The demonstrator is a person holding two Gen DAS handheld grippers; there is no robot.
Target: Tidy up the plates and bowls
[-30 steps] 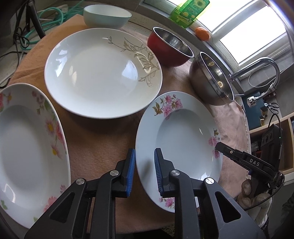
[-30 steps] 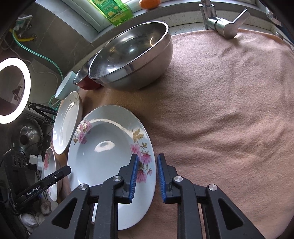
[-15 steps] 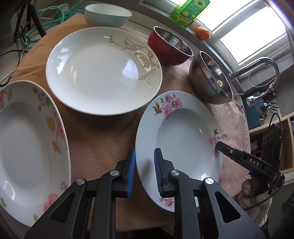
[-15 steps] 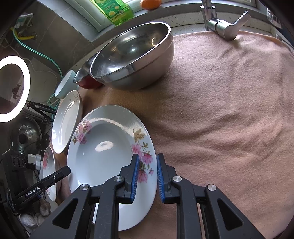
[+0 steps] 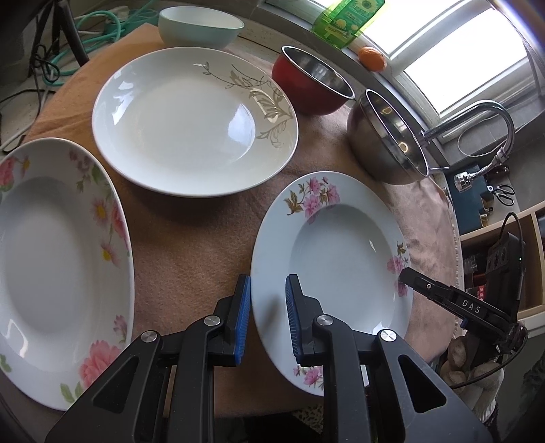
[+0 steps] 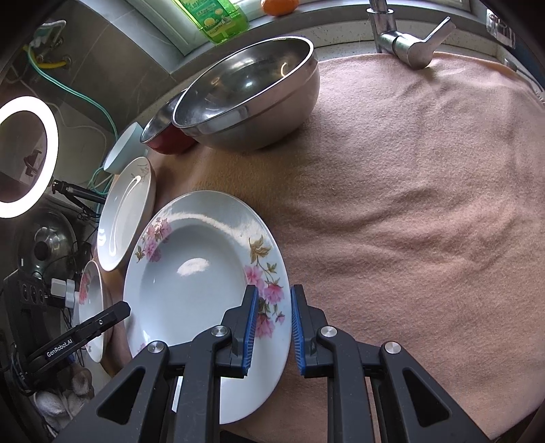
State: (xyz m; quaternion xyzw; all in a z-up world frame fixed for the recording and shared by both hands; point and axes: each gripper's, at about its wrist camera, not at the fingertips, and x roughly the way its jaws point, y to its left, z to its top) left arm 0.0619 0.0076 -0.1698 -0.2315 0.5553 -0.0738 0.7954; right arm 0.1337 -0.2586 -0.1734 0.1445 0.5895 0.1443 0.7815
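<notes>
From the left wrist, the left tool [image 5: 268,317] hung over the near edge of the worktop, which was covered by a pinkish cloth [image 5: 190,245]. Its blue pads stood a narrow gap apart with nothing clamped, and the left rim of the pink-flowered deep plate [image 5: 340,252] showed in that gap. Whether either pad touched the rim I could not tell. A second floral plate [image 5: 51,259] lay at the left edge, and a gold-leaf plate [image 5: 177,126] lay further back. Along the far edge sat a pale green bowl [image 5: 201,29], a red bowl [image 5: 306,92] and a steel bowl [image 5: 374,146], the last nearest the tap [image 5: 477,112].

From the right wrist, the right tool [image 6: 271,327] straddled the opposite rim of that plate, pads slightly parted and gripping nothing that I could see. The cloth to its right was bare and wrinkled. The steel bowl stood at the back, just beside the red one, and a ring light [image 6: 27,156] glowed beyond the left edge.
</notes>
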